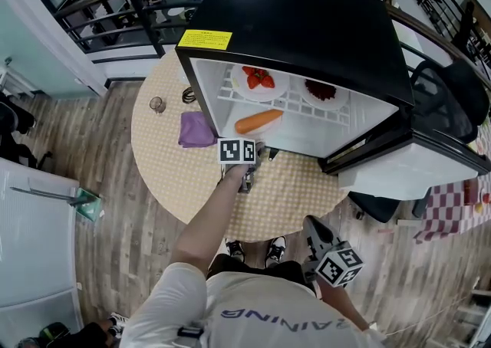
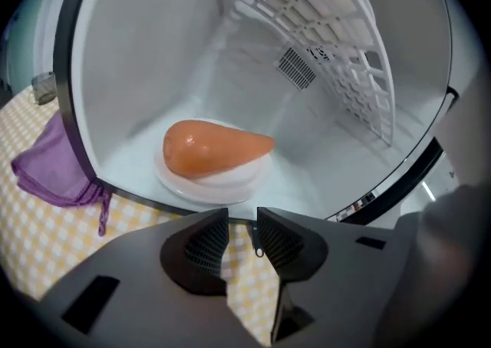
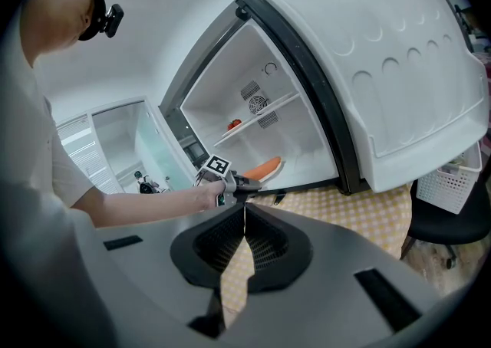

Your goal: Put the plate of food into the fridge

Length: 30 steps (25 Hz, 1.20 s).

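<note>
Status: plate [image 2: 202,189] of food [image 2: 215,147] sits on the fridge [image 2: 146,47] floor, left half, close to the front edge; placement looks done, door [image 3: 383,47] open. Left tongs [image 2: 242,220] are spread with nothing between the pads; they hang over the desk [image 2: 46,239] just outside the fridge's front edge, aimed at the plate and not touching it. Right tongs [image 3: 244,212] are pressed together and empty, well apart from the fridge, off the desk's near edge.

Risks, as I judge them:
- purple cloth [image 2: 54,170] lies by the fridge's left wall at the desk's left edge; low risk, could snag if the left tongs swing that way
- plate is near the front lip; a tong tip dipping in could catch the rim and drag it out onto the desk
- food is rounded and slick, lying loose on its side; a knock could roll it off the plate
- if the plate sits too far forward, the door's moulded liner could hit it on closing

Materials:
- cloth: soft, crumpled fabric
- desk cover: yellow-and-white check, matte
- plate: white, round, shallow, glossy
- food: orange, smooth, shiny, tapered like a carrot
- fridge liner: smooth white plastic
- wire shelf [image 2: 330,40]: white coated grid
- door inner: white moulded plastic, dimpled
- tong pads: dark, fine ribbed mesh
</note>
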Each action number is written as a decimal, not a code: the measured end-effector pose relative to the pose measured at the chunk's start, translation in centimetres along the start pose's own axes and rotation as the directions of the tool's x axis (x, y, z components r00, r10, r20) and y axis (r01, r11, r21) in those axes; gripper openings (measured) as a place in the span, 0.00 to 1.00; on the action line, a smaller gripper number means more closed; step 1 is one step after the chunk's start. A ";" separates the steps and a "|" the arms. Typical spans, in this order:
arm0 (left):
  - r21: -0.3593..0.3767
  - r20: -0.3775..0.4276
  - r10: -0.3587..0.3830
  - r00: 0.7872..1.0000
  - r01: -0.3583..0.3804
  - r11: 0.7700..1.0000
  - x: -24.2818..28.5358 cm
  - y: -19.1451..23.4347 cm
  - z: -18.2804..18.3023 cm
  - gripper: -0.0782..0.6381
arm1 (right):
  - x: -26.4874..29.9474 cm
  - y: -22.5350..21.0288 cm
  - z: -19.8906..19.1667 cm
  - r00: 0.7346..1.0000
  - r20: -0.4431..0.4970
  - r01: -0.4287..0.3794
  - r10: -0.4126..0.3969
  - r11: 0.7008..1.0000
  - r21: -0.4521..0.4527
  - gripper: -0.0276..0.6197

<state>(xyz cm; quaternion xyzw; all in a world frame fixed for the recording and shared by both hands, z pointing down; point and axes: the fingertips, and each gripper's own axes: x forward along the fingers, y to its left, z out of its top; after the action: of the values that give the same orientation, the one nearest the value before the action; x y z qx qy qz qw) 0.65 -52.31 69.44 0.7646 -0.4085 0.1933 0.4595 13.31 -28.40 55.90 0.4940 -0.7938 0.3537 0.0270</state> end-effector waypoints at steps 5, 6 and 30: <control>-0.057 0.075 -0.003 0.997 0.007 0.998 -2.3 0.4 0.2 0.14 | 0.1 0.3 0.4 1.000 0.009 -0.019 0.019 1.000 -0.009 0.08; -0.061 0.102 -0.009 0.995 0.015 0.998 -3.1 0.3 0.0 0.13 | 0.2 0.4 0.6 1.000 0.012 -0.024 0.024 1.000 -0.012 0.08; 0.186 0.566 -0.092 0.819 -0.019 0.982 -28.8 -10.3 -3.8 0.12 | 1.7 3.0 8.8 0.978 0.108 -0.154 0.180 0.966 -0.209 0.08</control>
<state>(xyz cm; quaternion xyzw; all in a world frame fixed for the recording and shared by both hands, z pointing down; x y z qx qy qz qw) -7.79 -33.68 46.39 0.8340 -0.4932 -0.0173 0.2469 12.66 -34.09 48.40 0.4415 -0.8642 0.2412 -0.0036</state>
